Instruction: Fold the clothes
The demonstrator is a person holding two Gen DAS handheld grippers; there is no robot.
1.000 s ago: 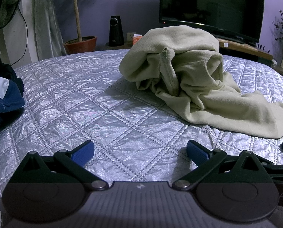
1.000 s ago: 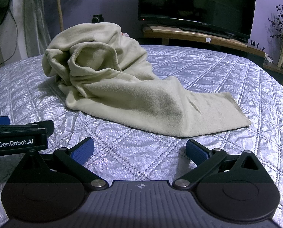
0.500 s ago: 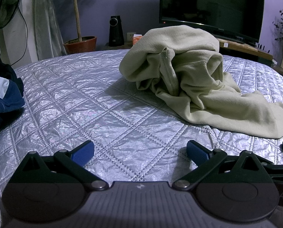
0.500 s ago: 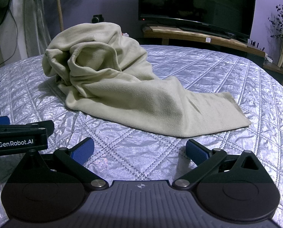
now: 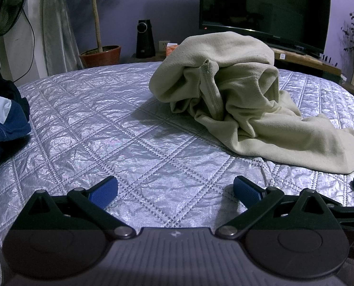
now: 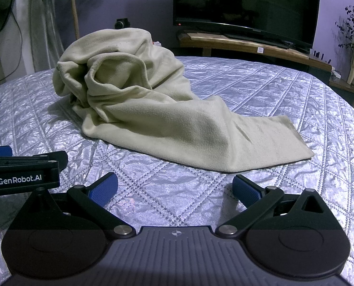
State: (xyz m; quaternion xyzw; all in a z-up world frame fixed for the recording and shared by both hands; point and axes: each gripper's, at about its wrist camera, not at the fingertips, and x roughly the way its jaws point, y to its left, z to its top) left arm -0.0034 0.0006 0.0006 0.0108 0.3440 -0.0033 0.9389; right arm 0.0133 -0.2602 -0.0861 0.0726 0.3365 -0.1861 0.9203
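Note:
A cream fleece garment [image 5: 236,95] lies crumpled in a heap on the silver quilted bed cover [image 5: 105,131], with one flat part stretching toward the front right; it also shows in the right wrist view [image 6: 153,109]. My left gripper [image 5: 175,190] is open and empty, low over the cover, in front of and left of the heap. My right gripper [image 6: 174,189] is open and empty, just short of the garment's flat near edge. The left gripper's body [image 6: 22,174] shows at the left of the right wrist view.
Dark blue and white clothes [image 5: 3,121] lie at the bed's left edge. Beyond the bed stand a TV [image 5: 265,9] on a wooden stand [image 6: 248,45], a potted plant [image 5: 100,52], a speaker [image 5: 144,38] and a fan [image 5: 3,12].

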